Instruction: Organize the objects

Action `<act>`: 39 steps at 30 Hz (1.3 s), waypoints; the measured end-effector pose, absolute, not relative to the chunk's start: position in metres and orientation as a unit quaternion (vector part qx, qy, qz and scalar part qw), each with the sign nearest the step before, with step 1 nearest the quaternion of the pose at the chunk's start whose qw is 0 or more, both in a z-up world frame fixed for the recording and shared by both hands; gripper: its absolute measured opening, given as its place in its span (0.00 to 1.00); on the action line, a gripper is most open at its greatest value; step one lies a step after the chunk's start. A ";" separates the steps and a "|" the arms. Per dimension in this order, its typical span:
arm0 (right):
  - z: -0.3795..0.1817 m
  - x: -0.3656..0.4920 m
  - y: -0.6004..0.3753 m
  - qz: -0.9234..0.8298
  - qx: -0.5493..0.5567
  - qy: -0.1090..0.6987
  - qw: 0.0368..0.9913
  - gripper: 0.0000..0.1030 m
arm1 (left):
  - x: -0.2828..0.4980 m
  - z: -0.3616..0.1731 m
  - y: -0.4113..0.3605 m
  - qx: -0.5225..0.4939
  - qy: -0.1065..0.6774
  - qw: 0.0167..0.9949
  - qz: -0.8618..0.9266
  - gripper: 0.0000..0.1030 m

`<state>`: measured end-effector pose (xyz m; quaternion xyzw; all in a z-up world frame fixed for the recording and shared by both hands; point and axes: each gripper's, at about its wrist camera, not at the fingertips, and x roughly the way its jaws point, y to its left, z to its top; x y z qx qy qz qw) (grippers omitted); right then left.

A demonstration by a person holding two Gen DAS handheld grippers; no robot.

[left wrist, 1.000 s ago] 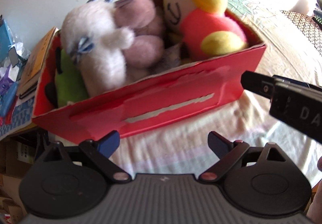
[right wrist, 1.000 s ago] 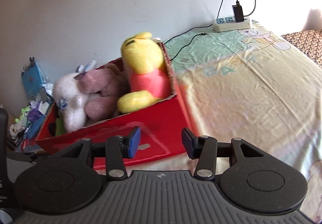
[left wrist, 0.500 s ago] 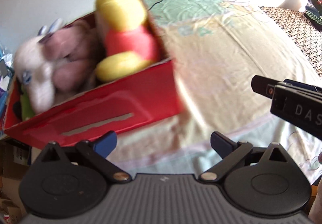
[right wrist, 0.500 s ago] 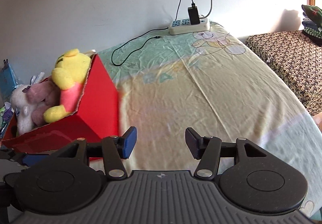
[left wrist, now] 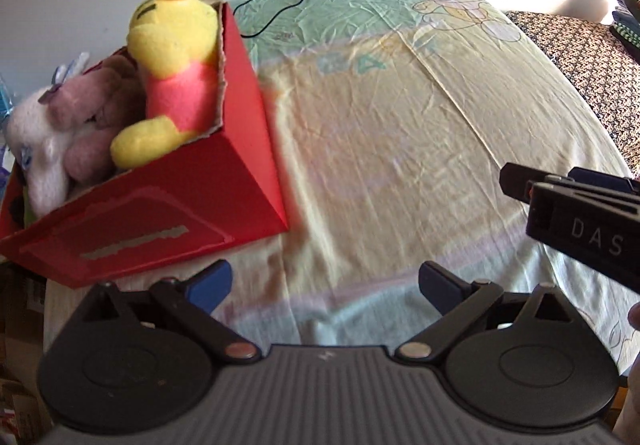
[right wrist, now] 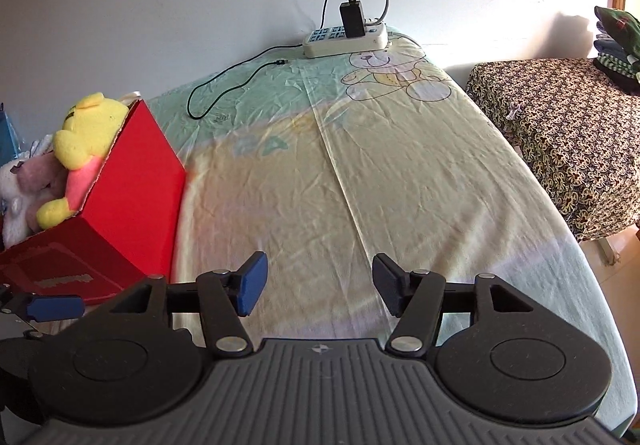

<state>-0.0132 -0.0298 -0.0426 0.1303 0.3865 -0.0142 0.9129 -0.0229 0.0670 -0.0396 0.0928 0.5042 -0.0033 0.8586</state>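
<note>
A red cardboard box (left wrist: 248, 149) stands on the bed at the left and also shows in the right wrist view (right wrist: 136, 185). It holds a yellow bear in a pink shirt (left wrist: 176, 57), a pink plush (left wrist: 100, 105) and a white plush (left wrist: 40, 149). My left gripper (left wrist: 324, 285) is open and empty, low over the sheet to the right of the box's front corner. My right gripper (right wrist: 318, 285) is open and empty over the bare sheet. The right gripper's side also shows in the left wrist view (left wrist: 576, 213).
The bed sheet (right wrist: 400, 185) is pale yellow and green with a bear print. A white power strip (right wrist: 344, 39) with a black charger and a cable lies at the far edge by the wall. A patterned cloth-covered stand (right wrist: 560, 133) is on the right.
Both grippers have swung right, away from the box, which has slid to the left of both views. Both stay open and empty.
</note>
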 end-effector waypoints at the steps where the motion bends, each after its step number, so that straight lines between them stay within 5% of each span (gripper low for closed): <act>1: -0.044 -0.013 -0.032 -0.013 0.130 0.388 0.912 0.61 | -0.023 -0.042 0.065 0.094 0.506 0.858 0.000 0.96; 20: 0.002 0.004 0.009 0.030 0.088 0.370 0.924 0.67 | -0.019 0.012 0.112 0.073 0.465 0.878 0.092 0.96; 39: 0.055 0.015 0.150 0.005 0.036 0.345 0.938 0.87 | -0.021 0.063 0.252 0.054 0.435 0.888 0.138 0.96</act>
